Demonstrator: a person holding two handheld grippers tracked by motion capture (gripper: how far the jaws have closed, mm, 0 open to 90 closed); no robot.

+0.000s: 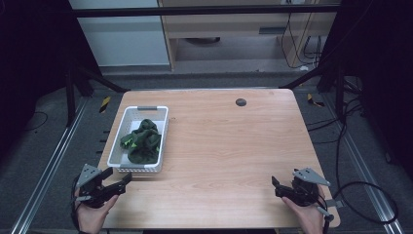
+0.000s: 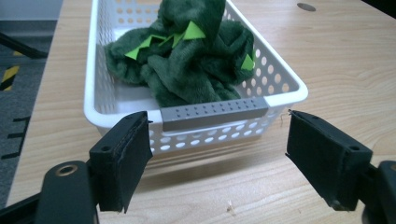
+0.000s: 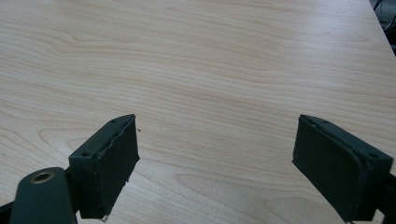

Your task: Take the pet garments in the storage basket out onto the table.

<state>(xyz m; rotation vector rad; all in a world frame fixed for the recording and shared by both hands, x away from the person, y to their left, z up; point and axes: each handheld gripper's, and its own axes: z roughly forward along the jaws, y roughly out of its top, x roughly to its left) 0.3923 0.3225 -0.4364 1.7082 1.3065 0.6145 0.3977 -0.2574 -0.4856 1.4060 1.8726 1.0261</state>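
A white perforated basket (image 1: 163, 130) stands on the left half of the wooden table (image 1: 229, 146). A crumpled dark green plush cloth with lime-green points (image 1: 141, 141) lies inside it. My left gripper (image 1: 125, 180) rests at the table's near left corner, just in front of the basket's near end, open and holding nothing. In the left gripper view its jaws frame the basket's grey handle strip (image 2: 215, 114) and the plush cloth (image 2: 187, 60) behind it. My right gripper (image 1: 275, 186) sits at the near right corner, open over bare wood (image 3: 210, 93).
A small dark round cap (image 1: 240, 102) is set in the table near its far edge. Cables (image 1: 360, 195) trail on the floor to the right of the table. A black frame and a shelf unit stand behind the table.
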